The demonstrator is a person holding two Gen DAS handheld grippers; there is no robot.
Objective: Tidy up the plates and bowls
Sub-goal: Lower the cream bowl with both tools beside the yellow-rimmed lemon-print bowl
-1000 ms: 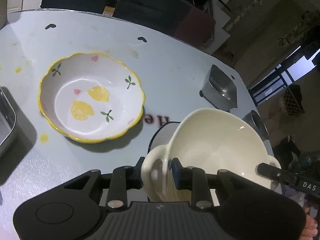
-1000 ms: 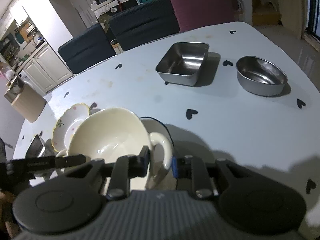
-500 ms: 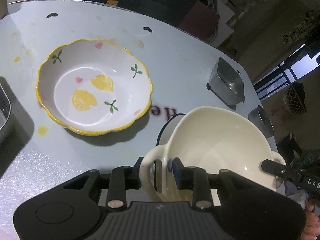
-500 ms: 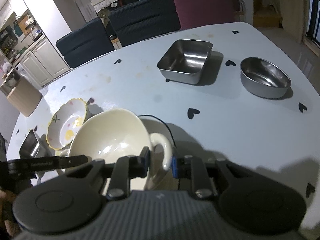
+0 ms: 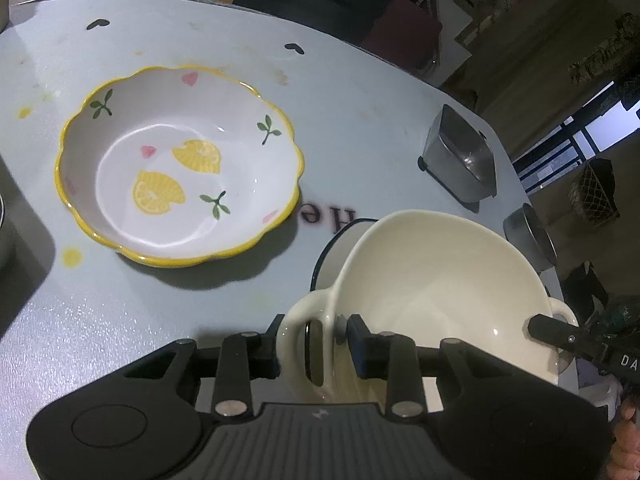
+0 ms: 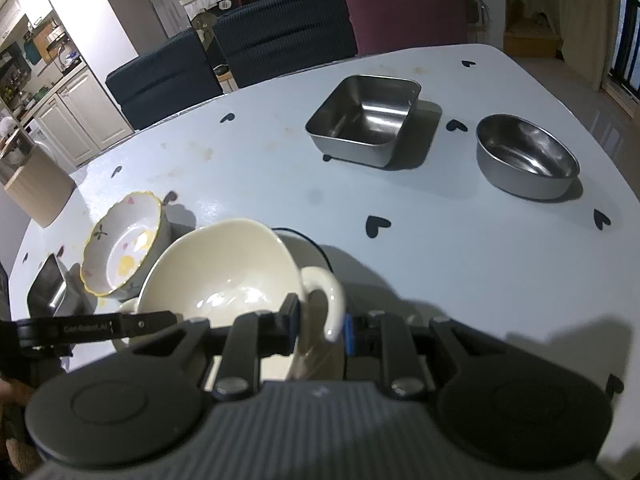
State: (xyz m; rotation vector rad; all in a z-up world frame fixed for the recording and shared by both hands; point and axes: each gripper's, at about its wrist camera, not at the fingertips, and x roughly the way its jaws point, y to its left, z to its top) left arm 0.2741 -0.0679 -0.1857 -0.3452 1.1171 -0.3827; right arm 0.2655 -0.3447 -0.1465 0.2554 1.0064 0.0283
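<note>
Cream two-handled bowl [image 5: 440,280] carried by both handles

Left tool [image 5: 314,340] and right tool [image 6: 320,326] each clamp a handle; glazed ceramic looks heavy, slippery, breakable, so the handles seem the safest hold.

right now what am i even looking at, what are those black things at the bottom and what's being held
The black things are two hand-held grippers, each carried by a person, each with a camera looking along its fingers; so one picture per hand. The left hand-held gripper clamps one loop handle of a cream two-handled bowl; the right hand-held gripper clamps the opposite handle, so both hold it, tilted, above a dark-rimmed white plate. On the pale table with black hearts also sit a lemon-patterned bowl, a square steel dish and a round steel bowl.
</note>
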